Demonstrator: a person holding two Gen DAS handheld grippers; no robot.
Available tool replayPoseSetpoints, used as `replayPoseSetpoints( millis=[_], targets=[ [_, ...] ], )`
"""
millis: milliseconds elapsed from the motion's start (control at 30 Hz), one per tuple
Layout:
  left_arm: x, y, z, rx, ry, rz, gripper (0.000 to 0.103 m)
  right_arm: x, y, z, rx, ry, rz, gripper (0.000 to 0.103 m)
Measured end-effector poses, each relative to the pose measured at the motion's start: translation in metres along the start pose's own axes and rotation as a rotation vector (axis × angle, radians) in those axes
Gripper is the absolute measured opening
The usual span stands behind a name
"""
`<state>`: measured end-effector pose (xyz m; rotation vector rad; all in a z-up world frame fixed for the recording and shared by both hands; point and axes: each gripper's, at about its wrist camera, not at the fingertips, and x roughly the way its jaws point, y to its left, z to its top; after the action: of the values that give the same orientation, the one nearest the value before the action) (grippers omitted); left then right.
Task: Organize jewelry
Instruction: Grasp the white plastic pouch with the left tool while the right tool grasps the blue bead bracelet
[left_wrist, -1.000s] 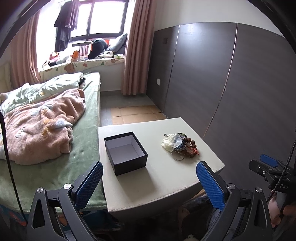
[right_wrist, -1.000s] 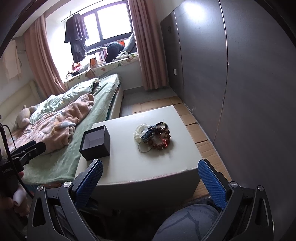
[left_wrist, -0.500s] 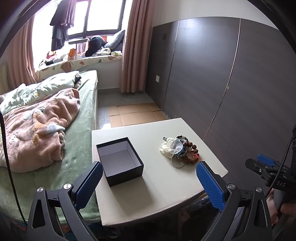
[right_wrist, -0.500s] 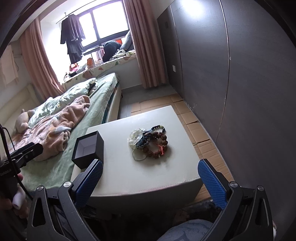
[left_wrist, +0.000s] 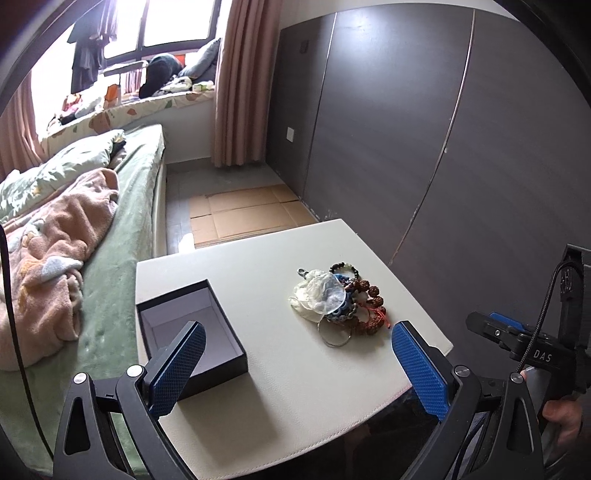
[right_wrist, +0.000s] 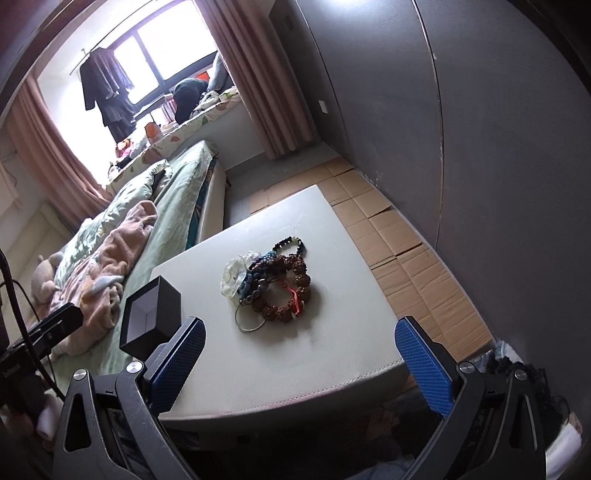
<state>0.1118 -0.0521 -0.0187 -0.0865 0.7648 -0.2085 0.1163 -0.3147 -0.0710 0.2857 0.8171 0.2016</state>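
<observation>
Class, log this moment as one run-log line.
left claw open | right claw open | jewelry pile on table | box empty

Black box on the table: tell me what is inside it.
Nothing shows inside the black box: only its pale floor and walls. The left gripper finger covers its near corner. The jewelry pile lies apart on the table.

1. The left wrist view looks down from the near edge of the table (left_wrist: 295, 369), facing the far window.
2. The right wrist view sits near and lower, tilted.
3. Both share table, box (left_wrist: 192, 332) and jewelry pile (right_wrist: 273, 284).
</observation>
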Motion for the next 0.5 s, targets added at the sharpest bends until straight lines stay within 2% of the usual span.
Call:
replayPoseSetpoints(
  millis=[67,300,367,433,500],
  targets=[
    [0.011,-0.001,0.004,0.001,0.012,-0.019,0.101,0.009,-0.004,0.002,0.022,0.010,0.005,0.103],
    [0.051,-0.009,0.015,0.000,0.064,-0.075,0.088,0.038,-0.017,0.006,0.094,0.035,0.052,0.101],
    [0.062,-0.011,0.017,0.001,0.079,-0.086,0.086,0.045,-0.019,0.007,0.110,0.040,0.071,0.095],
    [0.073,-0.012,0.019,0.002,0.095,-0.096,0.083,0.054,-0.020,0.009,0.129,0.058,0.102,0.080],
    [0.084,-0.013,0.021,0.002,0.108,-0.107,0.080,0.064,-0.022,0.010,0.153,0.080,0.133,0.074]
  ],
)
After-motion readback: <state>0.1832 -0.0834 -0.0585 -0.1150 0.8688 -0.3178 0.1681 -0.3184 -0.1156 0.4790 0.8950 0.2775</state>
